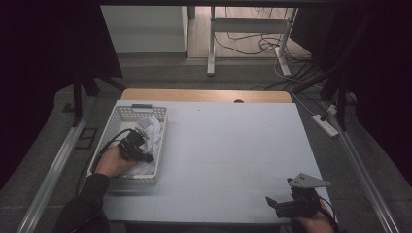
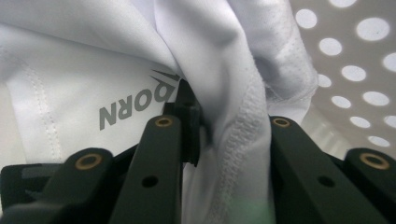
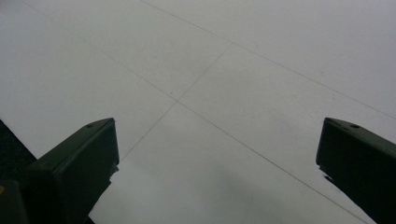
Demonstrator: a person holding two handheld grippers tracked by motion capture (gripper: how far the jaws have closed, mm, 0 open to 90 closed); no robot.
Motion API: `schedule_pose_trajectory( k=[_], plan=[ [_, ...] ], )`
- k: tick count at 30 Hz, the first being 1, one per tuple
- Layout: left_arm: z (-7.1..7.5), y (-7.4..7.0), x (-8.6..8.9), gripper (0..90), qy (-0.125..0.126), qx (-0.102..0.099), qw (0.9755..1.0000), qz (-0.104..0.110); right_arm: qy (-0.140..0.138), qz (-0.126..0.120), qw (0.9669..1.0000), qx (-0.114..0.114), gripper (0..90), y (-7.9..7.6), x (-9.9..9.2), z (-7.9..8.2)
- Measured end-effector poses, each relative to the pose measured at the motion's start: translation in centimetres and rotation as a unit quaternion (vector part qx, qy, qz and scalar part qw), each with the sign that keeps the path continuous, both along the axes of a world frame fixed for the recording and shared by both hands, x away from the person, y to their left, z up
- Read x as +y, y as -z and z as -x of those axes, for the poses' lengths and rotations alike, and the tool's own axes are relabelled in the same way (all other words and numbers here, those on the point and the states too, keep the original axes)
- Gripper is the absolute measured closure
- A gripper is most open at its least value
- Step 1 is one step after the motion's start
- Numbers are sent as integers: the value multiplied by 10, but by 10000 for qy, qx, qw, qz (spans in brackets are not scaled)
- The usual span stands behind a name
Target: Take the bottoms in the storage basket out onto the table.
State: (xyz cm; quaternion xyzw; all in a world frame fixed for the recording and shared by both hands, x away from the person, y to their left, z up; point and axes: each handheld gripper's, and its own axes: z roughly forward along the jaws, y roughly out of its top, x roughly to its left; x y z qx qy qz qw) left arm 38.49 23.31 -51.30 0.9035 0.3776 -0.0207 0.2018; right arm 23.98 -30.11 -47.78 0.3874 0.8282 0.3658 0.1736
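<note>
Left gripper view: garment (image 2: 84, 79) fold hiding left gripper (image 2: 219, 140) fingertips.

grey printed letters "dorn" (image 2: 132, 107), seen upside down in the left gripper view, on a white stitched fabric garment (image 2: 84, 65); first letter partly hidden by a fold, with a small grey pointed mark just above. nothing else legible.

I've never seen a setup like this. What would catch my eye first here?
Probably the white perforated basket at the table's left, stuffed with crumpled white cloth. The person's left tongs are plunged into it, and their own camera shows a fold of the cloth pinched between the jaws beside grey lettering. The right tongs rest open at the table's near right corner.
</note>
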Motion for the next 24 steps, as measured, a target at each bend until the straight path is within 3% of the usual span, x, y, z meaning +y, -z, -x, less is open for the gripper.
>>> schedule_pose_trajectory(
  k=[3,8,13,17,24],
  plan=[
    [2,-4,-1,768,39,-126,9999,-43,6,2,10000,12,0,0,0,0],
    [5,-20,6,769,-130,-439,9985,296,8,2,10000,18,0,0,0,0],
    [8,-40,16,769,-288,-715,9949,644,6,0,10000,22,0,0,0,0],
    [11,-55,25,770,-435,-896,9903,966,7,-2,10000,28,0,0,0,-1],
    [14,-77,31,770,-500,-1130,9859,1126,0,-5,10000,36,0,0,0,-1]
  ],
)
